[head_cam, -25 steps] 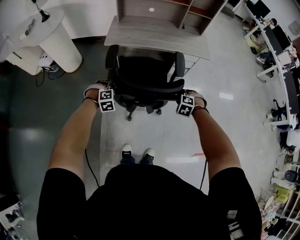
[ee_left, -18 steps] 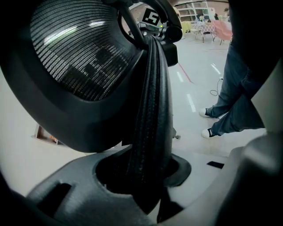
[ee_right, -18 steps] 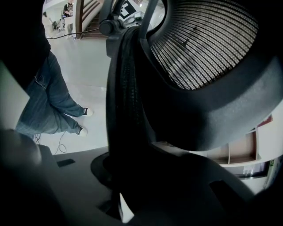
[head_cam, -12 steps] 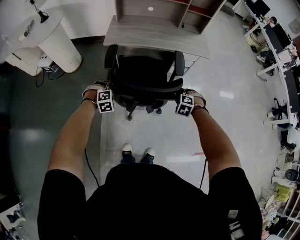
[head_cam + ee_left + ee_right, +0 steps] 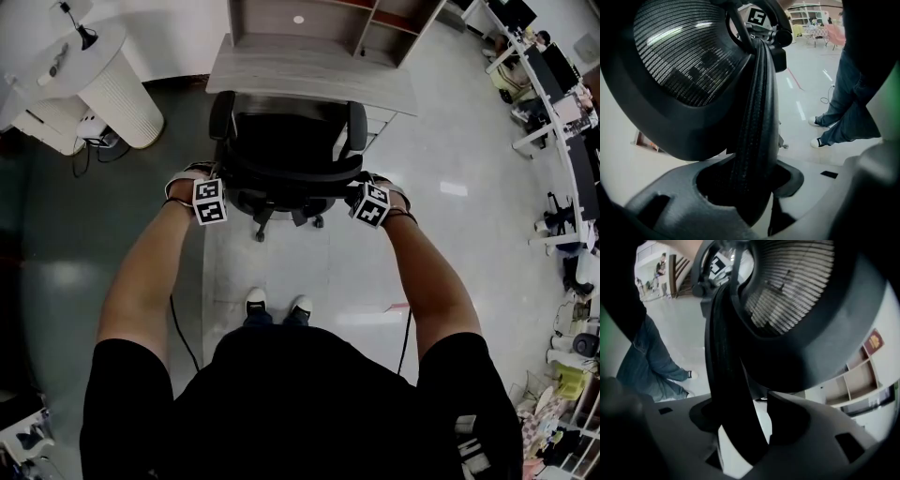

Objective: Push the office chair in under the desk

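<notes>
The black mesh office chair (image 5: 286, 141) stands with its seat partly under the grey wooden desk (image 5: 309, 70), its back toward me. My left gripper (image 5: 221, 183) is shut on the left rim of the backrest (image 5: 757, 117), which fills the space between its jaws (image 5: 750, 187). My right gripper (image 5: 357, 187) is at the right rim (image 5: 722, 357). Its jaws are opening around that rim (image 5: 740, 427), and a pale gap shows beside it.
A shelf unit (image 5: 319, 19) sits on the desk. A white ribbed round stand (image 5: 117, 89) with cables at its foot is at the left. Desks with seated people (image 5: 553, 84) line the right edge. My shoes (image 5: 272, 305) stand on pale floor behind the chair.
The right gripper's marker cube has shifted slightly up and turned. The chair, the desk and the left gripper look the same as before.
</notes>
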The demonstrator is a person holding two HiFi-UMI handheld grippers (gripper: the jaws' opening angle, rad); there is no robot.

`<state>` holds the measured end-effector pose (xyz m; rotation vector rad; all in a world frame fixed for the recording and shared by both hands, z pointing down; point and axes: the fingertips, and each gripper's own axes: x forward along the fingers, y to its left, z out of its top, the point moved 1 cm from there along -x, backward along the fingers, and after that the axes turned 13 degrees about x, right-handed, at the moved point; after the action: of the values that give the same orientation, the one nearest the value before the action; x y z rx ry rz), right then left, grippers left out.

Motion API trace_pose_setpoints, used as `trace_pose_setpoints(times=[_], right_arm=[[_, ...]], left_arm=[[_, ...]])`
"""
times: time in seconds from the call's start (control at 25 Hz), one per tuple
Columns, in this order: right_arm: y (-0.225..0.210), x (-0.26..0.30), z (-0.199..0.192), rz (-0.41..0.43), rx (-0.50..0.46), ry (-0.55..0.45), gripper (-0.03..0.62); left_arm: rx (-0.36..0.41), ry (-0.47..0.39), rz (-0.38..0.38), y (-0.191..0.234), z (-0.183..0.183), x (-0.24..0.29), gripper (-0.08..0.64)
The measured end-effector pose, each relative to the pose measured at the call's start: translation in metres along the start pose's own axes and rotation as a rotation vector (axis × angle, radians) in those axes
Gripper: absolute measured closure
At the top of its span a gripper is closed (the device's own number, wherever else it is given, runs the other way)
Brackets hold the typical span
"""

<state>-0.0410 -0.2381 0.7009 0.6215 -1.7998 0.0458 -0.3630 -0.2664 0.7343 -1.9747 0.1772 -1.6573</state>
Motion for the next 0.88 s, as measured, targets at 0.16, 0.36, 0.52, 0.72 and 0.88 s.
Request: trace_pose_setpoints(times=[0.16,0.36,0.52,0.72,0.88], right_arm=[[-0.002,-0.025,0.001,0.007,0.102,-0.064,0.325],[0.002,-0.055,-0.013,0.029,0.207,-0.160,0.305],[-0.002,-0.077,-0.019,-0.014,0.306,-0.254,0.305],[0.003,-0.104,-0.013,-0.052,0.426,-0.399,0.305],[0.006,-0.136,0.003,-0.057,0.511,-0.541,0.307]], left_arm=[[-0.066,-0.052,0.024,0.000,0.003,-0.014,0.278],[-0.218,-0.143,0.096,0.005,0.005,-0.044,0.252],[-0.374,-0.230,0.147,0.005,0.008,-0.068,0.250],[-0.508,-0.368,0.262,0.007,0.013,-0.101,0.250],[-0.592,-0.470,0.363,0.016,0.018,-0.136,0.252]])
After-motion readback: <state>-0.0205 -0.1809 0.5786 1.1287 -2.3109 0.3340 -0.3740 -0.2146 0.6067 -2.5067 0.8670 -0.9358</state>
